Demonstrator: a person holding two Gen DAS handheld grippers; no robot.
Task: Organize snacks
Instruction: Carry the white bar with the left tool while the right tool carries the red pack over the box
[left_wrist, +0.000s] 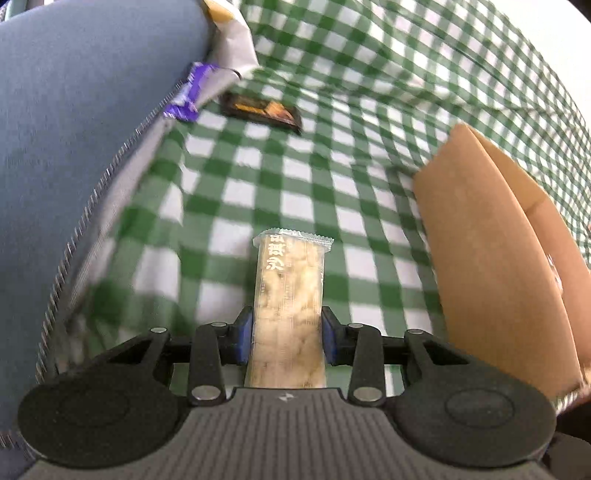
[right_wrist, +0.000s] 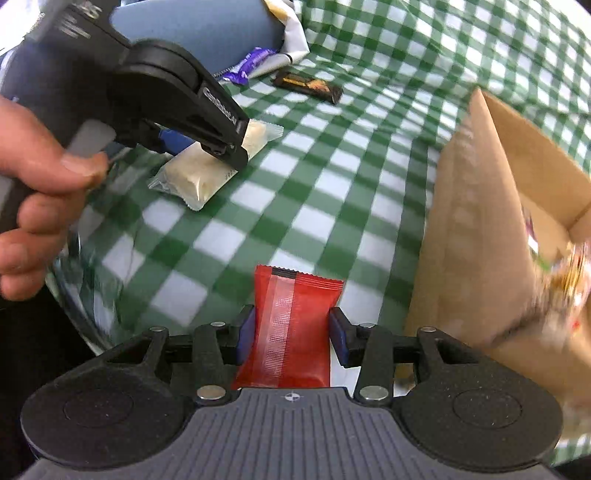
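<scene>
- Pale snack bar: a long clear wrapper printed with white Chinese characters, showing beige, lumpy contents. It is pinched across its width between the jaws, with its crimped end pointing away, above the checked worktop.
- Red snack packet: a glossy red pillow pack with a lengthwise seam strip and a dark band near its zigzag top edge, clamped at both sides between the jaws.
- Dark snack bar: a black and orange wrapper lying flat on the worktop, far side.
- Purple packet: it lies at the grey pouch's zip opening.
- Cardboard box: open, on the right, with colourful wrappers blurred inside.
</scene>
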